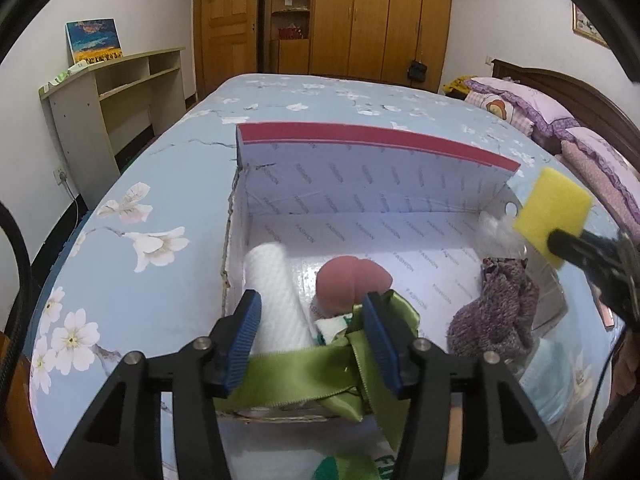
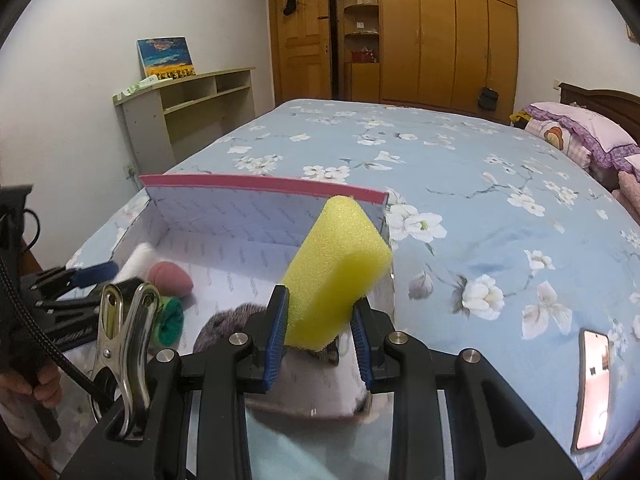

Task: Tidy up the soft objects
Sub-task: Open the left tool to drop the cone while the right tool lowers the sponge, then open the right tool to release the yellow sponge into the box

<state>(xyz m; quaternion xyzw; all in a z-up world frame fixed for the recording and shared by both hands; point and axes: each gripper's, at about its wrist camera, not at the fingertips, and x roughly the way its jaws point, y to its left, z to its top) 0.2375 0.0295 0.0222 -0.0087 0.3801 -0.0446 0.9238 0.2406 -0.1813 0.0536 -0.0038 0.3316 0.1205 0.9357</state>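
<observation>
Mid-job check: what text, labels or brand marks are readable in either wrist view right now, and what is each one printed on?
"FASHION": repeated in grey across the inner walls, floor and raised lid of the cardboard box.
Green letters on the white packaging under the left gripper: cut off, not readable.
Painting on the shelf: no legible text.
Phone on the bed: screen too blurred to read.
Yellow sponge: no markings.

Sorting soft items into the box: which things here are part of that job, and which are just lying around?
Part of the job:
- yellow sponge, clamped in the right gripper
- open box
- white roll, pink puff, purple knit piece inside it
- green ribbon by the open left gripper

Lying about:
- phone on the bed
- pillows
- painting on the shelf
</observation>
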